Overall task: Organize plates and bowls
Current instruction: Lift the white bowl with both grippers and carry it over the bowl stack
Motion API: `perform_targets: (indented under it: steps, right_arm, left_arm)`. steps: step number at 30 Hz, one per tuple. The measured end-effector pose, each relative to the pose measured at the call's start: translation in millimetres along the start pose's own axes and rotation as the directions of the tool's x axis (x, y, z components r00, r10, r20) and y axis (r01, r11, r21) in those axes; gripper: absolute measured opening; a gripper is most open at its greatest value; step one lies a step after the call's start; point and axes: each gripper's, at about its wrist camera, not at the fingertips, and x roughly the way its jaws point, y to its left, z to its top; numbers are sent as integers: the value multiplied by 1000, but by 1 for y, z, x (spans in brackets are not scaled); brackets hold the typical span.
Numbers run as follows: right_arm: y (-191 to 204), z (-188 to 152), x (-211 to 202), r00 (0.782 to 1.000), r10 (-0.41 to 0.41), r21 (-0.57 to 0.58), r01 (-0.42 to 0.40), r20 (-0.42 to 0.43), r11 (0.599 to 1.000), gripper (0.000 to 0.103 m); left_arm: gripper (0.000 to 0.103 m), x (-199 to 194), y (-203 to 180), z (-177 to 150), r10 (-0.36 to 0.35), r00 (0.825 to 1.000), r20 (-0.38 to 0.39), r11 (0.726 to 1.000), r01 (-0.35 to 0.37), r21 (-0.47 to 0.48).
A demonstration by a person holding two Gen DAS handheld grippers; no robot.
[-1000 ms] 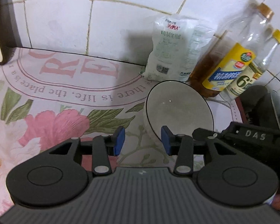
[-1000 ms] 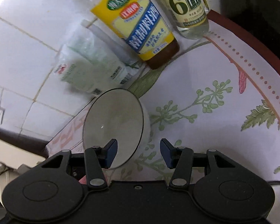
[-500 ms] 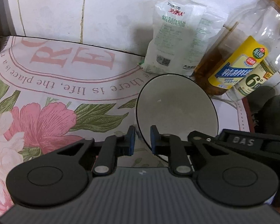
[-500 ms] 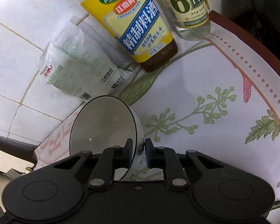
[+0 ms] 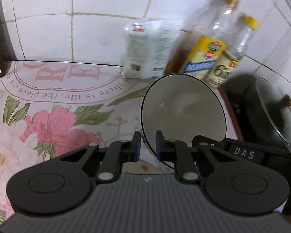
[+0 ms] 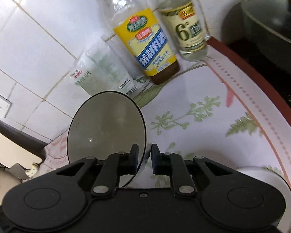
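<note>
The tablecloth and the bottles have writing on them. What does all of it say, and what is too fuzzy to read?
"there is life, the place is a": tablecloth, upside down around a ring.
"R" and "E": big pink letters on the tablecloth, cut off.
"6°": label of the clear bottle.
"DAS": black right tongs.
Chinese characters on the yellow-label bottle and white bag: too blurred to read.

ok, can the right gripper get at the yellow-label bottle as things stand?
Probably not. The right gripper is shut on the bowl rim, as is the left gripper on the opposite side. The path to the yellow-label bottle looks clear, but the bowl must go down first.
</note>
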Motion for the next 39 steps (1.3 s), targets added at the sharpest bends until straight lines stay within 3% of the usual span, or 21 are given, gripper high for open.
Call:
perform_targets:
  steps: [8,14,21,28,32,35,39]
  right_arm:
    - [-5,-21,-61,997,-48,-43,50,59,998,17]
    - [-20,-32,-103,996,-41,-64,46,78,997,17]
    - [-53,-41,-132,997,-34,-57,38,66,998,18]
    - [-74,-54,-136,993,-92,-109,99,69,989,19]
    - [-76,-56,-128,988,-130,-206,145,83,968,19]
    - [-79,-61,-120,986,-126,-300,152,106,942,19]
    - [-88,-63,-109,991,-99,-342,124,90,931,18]
  left_arm:
    - [13,-50,-32,-23,-23,1000,17,998,22,51]
    - [13,-76,-51,-43,-60,998,1,996,60,70]
    - [13,-83,-77,-68,-82,996,-37,993,85,82]
    - [13,-73,-94,-84,-99,994,-51,992,102,69]
    - [13,-59,-93,-90,-102,991,-91,994,106,39]
    - [13,-49,-91,-95,-96,990,-108,995,98,17]
    - [13,-39,-90,-103,-70,989,-129,997,72,16]
